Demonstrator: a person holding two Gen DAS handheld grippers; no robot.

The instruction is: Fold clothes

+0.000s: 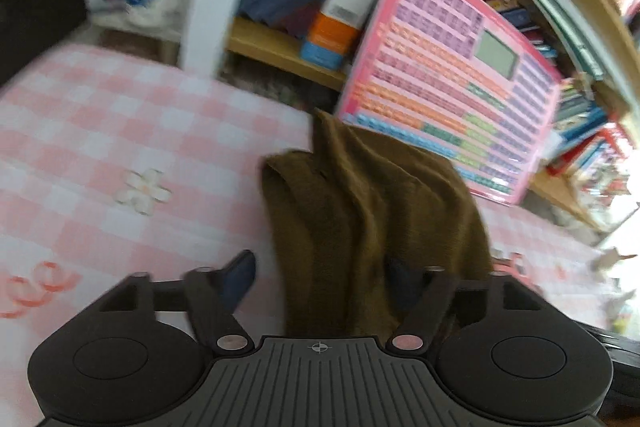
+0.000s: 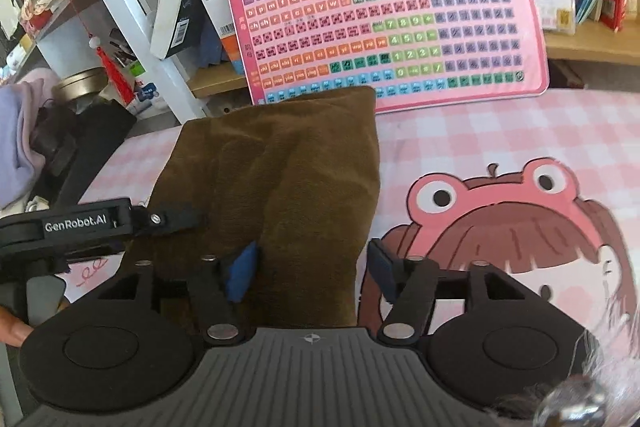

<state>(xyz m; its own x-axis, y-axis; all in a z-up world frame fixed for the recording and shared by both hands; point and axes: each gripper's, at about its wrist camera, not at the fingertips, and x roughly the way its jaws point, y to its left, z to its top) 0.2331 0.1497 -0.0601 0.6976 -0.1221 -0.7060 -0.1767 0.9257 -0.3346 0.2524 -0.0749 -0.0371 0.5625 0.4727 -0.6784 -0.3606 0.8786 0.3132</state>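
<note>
Brown cloth [image 2: 280,187] folded on pink checked table [image 2: 480,139], both grippers' jaws spread, pinching nothing

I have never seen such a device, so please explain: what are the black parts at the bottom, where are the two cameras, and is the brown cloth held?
Nobody uses a robot here: a person holds one hand tool in each hand, each carrying a camera looking along its two fingers. One picture comes from the left gripper, the other from the right gripper. A folded brown cloth lies on a pink checked cover, before a pink keyboard toy. Both grippers are open; the cloth lies between the fingers, but nothing is gripped.
</note>
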